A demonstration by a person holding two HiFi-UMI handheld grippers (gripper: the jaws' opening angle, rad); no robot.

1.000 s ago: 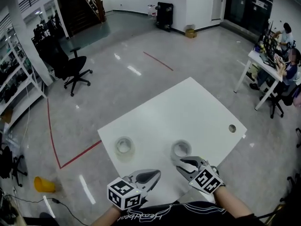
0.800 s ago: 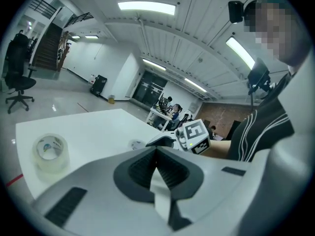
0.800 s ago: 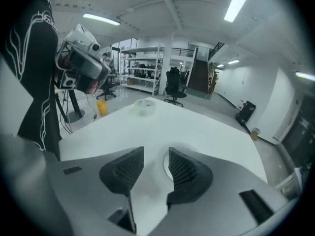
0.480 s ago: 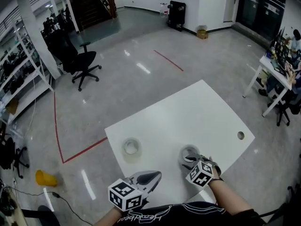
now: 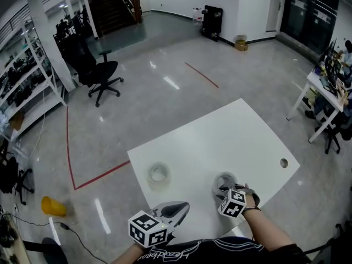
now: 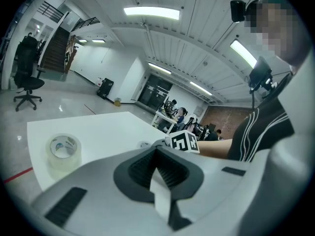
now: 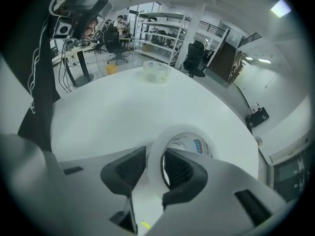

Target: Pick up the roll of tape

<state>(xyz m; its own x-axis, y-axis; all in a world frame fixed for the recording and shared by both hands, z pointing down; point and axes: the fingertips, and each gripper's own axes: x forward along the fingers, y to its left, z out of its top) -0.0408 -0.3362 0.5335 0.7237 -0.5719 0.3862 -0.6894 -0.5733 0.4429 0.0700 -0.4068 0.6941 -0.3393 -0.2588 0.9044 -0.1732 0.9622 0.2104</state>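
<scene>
Two rolls of clear tape lie flat on the white table [image 5: 220, 133]. My right gripper [image 5: 224, 190] points steeply down over the right-hand roll [image 5: 225, 179], near the table's front edge. In the right gripper view its jaws straddle the near wall of that roll [image 7: 189, 142], one jaw inside the hole and one outside; they are closing, and I see no firm press. The other tape roll [image 5: 158, 174] lies to the left, also seen in the left gripper view [image 6: 62, 150]. My left gripper [image 5: 183, 206] hovers at the front edge, shut and empty, short of that roll.
A round cable hole [image 5: 284, 162] sits near the table's right corner. Beyond the table are a black office chair [image 5: 102, 73], red floor lines, shelving at the left, and a desk with seated people at the far right [image 5: 330, 87]. An orange object [image 5: 52, 206] lies on the floor.
My right gripper has dropped and tipped downward onto the right-hand roll, its jaws now astride the roll's wall. The left gripper has barely shifted. Both rolls lie where they were.
</scene>
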